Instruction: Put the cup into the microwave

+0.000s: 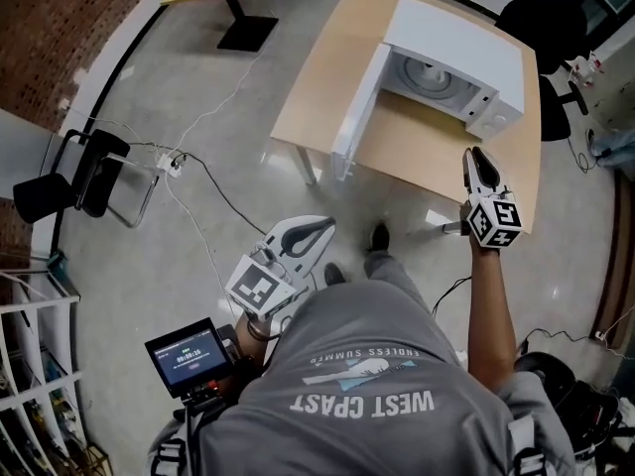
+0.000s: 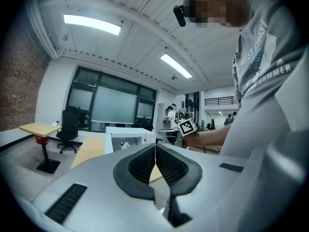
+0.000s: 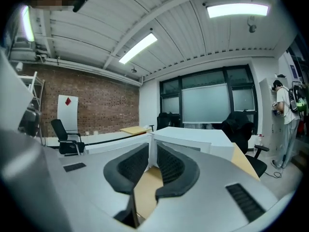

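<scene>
White microwave (image 1: 451,67) at table's (image 1: 317,97) far edge, door (image 1: 357,107) swung wide; left gripper (image 1: 325,228) jaws together, right gripper (image 1: 476,157) narrowly apart, both empty; cup not made out; closing door judged next.

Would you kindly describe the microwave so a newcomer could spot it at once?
Start at the large light wooden table. On it stands the microwave: a white box with its door swung open, unlike the black chair beside the table.
</scene>
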A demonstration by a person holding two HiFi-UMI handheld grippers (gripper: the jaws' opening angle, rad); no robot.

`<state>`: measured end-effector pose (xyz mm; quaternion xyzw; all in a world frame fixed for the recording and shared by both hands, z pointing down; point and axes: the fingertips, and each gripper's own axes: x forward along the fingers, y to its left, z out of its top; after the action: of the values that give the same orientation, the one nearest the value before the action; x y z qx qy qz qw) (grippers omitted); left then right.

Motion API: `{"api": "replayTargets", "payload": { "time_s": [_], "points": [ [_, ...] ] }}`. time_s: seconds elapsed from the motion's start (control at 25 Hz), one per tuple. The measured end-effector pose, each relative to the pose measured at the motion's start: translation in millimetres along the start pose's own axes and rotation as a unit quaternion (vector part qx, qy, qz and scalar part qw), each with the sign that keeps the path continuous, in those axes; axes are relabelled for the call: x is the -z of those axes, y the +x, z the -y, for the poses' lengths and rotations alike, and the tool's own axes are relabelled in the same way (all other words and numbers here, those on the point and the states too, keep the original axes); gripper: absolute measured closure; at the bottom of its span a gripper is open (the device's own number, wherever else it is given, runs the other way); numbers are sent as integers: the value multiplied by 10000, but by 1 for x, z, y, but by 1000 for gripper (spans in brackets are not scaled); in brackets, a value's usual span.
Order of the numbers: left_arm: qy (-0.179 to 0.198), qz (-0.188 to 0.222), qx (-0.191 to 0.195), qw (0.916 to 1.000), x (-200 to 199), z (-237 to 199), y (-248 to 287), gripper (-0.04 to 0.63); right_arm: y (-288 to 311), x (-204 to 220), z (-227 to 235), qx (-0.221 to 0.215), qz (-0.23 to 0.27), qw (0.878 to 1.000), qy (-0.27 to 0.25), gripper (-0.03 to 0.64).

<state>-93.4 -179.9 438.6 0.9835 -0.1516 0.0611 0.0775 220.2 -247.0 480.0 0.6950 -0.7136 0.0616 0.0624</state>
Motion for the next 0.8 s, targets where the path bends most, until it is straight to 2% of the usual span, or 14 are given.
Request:
{"api": "replayTargets", "payload": {
  "time_s": [0.12, 0.28, 0.44, 0.6, 0.8],
  "points": [
    [59, -35, 236, 9997, 4, 16, 2, 574, -38, -24, -22, -208, 185, 9996, -12, 581],
    [171, 7, 544, 9984, -1, 45, 9, 574, -93, -50, -45, -496, 233, 9984, -156, 597],
    [323, 34, 754, 9966, -15, 63, 19, 574, -138, -77, -51, -558, 298, 9978, -210, 598],
    [490, 3, 966, 9941, -14, 106, 30, 574, -204, -81, -50, -550, 464, 9963, -472, 598],
    [810, -75, 1349, 9875, -3, 181, 34, 574, -300, -66, -71, -506, 373, 9947, -811, 598]
  ]
}}
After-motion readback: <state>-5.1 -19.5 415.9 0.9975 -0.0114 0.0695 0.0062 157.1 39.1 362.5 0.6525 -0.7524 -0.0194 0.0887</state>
